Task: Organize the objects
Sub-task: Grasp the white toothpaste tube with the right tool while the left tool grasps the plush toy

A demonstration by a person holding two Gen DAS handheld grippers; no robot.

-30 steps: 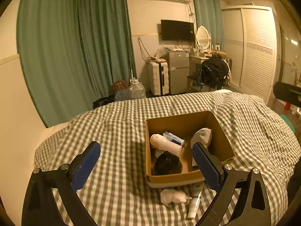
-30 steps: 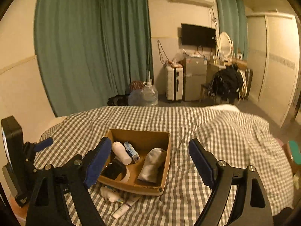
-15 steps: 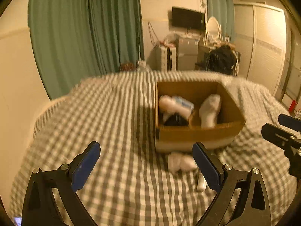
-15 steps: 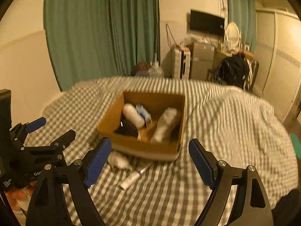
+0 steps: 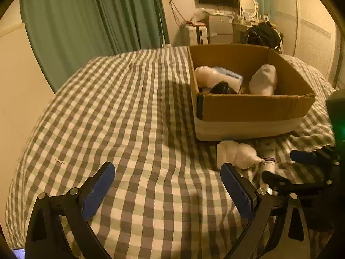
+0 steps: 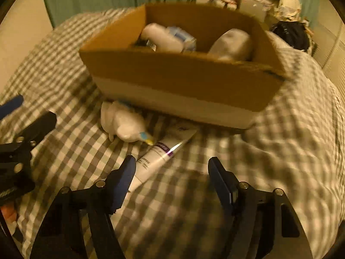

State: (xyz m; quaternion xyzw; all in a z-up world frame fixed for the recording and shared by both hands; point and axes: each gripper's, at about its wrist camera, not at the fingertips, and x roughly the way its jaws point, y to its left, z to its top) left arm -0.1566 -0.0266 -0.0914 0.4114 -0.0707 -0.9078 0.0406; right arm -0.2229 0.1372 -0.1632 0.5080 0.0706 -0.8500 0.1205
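A cardboard box (image 5: 250,108) (image 6: 179,75) sits on the checked bed and holds a white bottle (image 5: 204,75), a black item (image 5: 222,89) and a grey rolled sock (image 5: 264,82). In front of it lie a white duck-shaped toy (image 6: 123,125) (image 5: 237,153) and a white tube (image 6: 163,153) (image 5: 268,157). My right gripper (image 6: 171,174) is open and low over the bed, its left finger next to the tube's near end. My left gripper (image 5: 168,185) is open and empty over bare bedding, left of the toy.
The checked bedspread (image 5: 129,108) covers the whole bed. Green curtains (image 5: 86,17) hang behind it. A suitcase, small fridge, TV and a chair with dark clothes (image 5: 262,34) stand at the far wall. The right gripper shows at the left wrist view's right edge (image 5: 301,172).
Both grippers have dropped and moved forward towards the box. The right gripper has come down close to the tube and toy and its jaws have narrowed. The right view is motion-blurred.
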